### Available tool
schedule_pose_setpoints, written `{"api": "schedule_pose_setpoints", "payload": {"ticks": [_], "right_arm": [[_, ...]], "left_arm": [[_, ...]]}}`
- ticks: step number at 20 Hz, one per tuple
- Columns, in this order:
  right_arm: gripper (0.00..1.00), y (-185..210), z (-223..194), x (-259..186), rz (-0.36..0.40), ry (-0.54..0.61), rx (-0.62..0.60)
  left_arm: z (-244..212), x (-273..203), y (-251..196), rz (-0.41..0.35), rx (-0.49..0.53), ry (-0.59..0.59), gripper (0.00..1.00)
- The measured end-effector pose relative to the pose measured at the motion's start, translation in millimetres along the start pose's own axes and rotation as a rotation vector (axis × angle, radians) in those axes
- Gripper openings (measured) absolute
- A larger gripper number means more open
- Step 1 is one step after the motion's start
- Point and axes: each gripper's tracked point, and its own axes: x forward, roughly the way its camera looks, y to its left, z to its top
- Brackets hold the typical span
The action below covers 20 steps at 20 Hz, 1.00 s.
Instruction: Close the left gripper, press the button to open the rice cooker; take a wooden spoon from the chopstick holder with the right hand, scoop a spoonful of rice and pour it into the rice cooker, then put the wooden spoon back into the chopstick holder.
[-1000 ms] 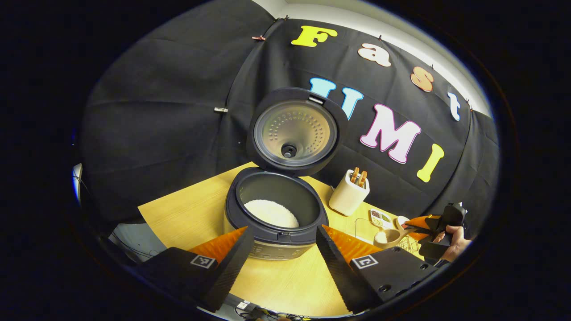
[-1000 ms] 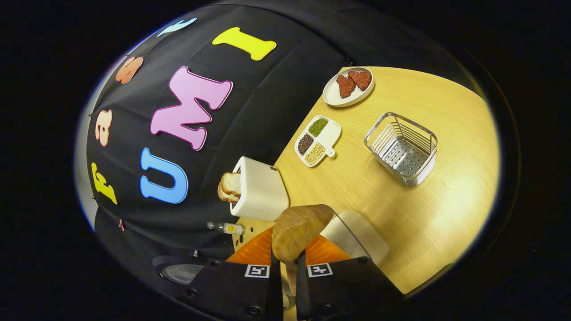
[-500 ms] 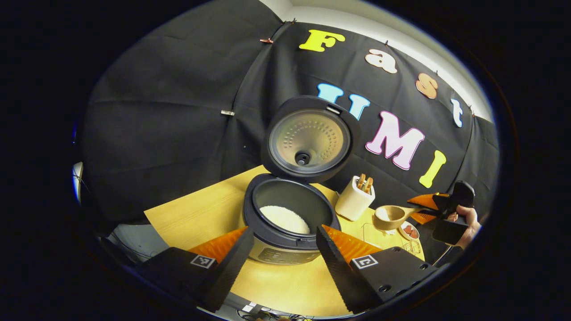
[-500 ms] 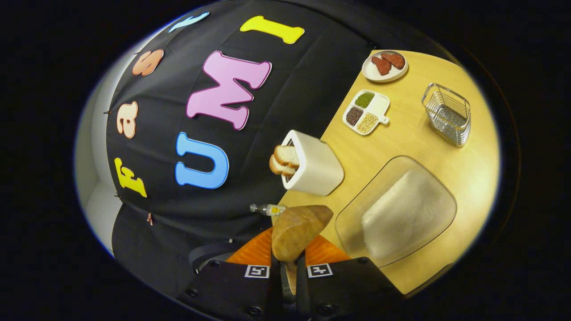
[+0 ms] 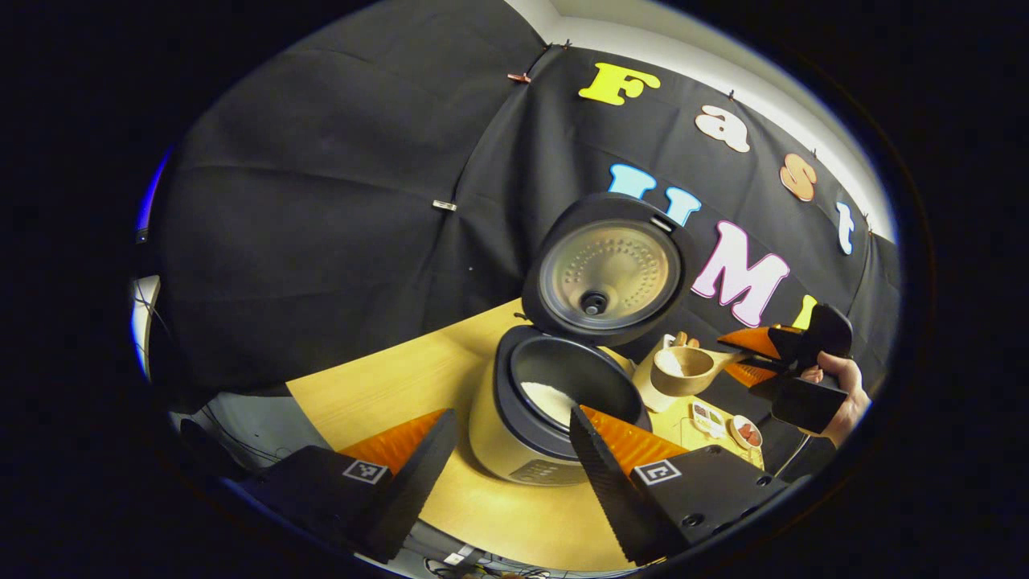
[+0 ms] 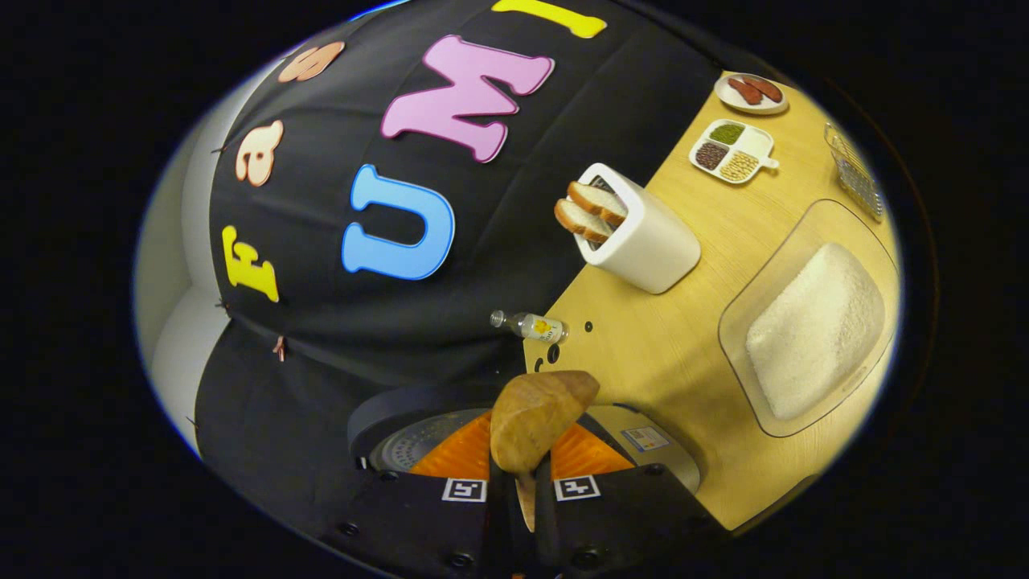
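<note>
Honestly, no writing is readable: the sticker on the rice cooker (image 6: 643,438) body and its front panel are too small. Its dark lid (image 5: 607,269) stands open and white rice (image 5: 549,397) lies in the inner pot, just ahead of the left gripper (image 5: 512,429), whose fingers are spread and hold nothing. The right gripper (image 6: 518,466) pinches the handle of the wooden spoon (image 6: 537,416); in the left gripper view its bowl carries rice, just beside the cooker. A clear tray (image 6: 804,249) of rice lies to the right of the right gripper.
</note>
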Motion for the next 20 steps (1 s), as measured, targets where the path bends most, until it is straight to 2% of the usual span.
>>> {"api": "schedule_pose_setpoints", "payload": {"ticks": [1, 3, 7, 13, 20], "right_arm": [[0.16, 8.7, -4.8, 6.8, 0.009, -0.001, -0.038], [0.16, 24.4, -20.5, 19.2, 0.033, 0.007, -0.14], [0.16, 44.5, -46.7, 30.6, 0.069, -0.007, -0.419], [0.16, 47.0, -83.6, 42.2, 0.124, 0.003, -0.778], [0.16, 53.3, -124.4, 39.7, 0.214, 0.041, -0.984]], "left_arm": [[1.0, 0.0, 6.8, 0.01, 0.0, 0.001, 0.95], [5.1, 0.0, 17.9, 0.023, -0.013, 0.0, 0.95], [11.4, 0.3, 28.6, 0.028, -0.043, -0.007, 0.95], [25.3, 1.8, 34.1, 0.038, -0.036, -0.029, 0.95], [29.6, 0.9, 35.0, 0.041, -0.026, -0.029, 0.95]]}}
